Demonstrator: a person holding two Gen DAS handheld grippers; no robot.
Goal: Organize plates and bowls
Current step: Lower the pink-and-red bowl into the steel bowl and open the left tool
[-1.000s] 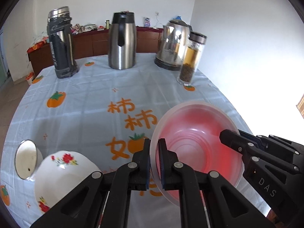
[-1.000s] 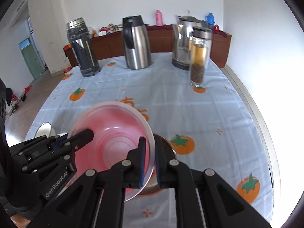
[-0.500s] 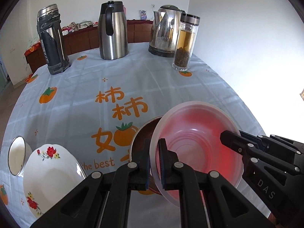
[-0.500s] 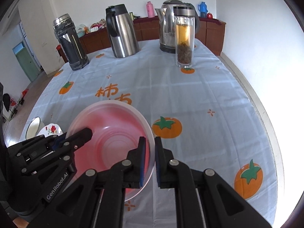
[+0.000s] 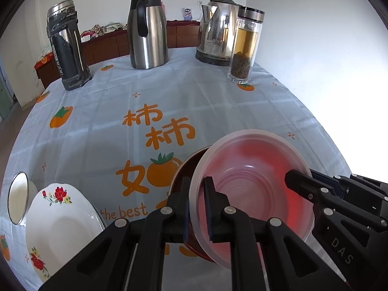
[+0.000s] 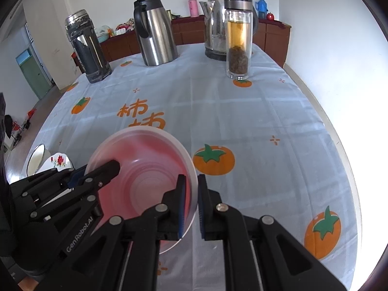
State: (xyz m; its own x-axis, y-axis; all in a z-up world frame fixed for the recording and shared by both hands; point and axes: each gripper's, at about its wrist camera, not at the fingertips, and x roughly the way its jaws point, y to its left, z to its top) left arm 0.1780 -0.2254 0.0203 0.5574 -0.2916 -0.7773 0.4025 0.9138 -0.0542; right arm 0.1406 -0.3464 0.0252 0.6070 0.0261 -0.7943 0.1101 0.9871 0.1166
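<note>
A translucent pink plastic bowl hangs tilted, low over the tablecloth, gripped by its rim from both sides. My left gripper has the near-left rim between its pads, and its jaws are opening slightly. My right gripper is shut on the right rim. Under the pink bowl's left side a dark red bowl peeks out; I cannot tell whether they touch. A white plate with red flowers leans at the near left beside a white metal-rimmed cup.
At the far end of the table stand a black-and-steel flask, a steel thermos jug, an electric kettle and a glass tea bottle. The table's right edge runs close to a white wall.
Both grippers have sunk toward the table with the pink bowl. The dark red bowl has come into view beneath it. The left pads stand a touch wider apart.
</note>
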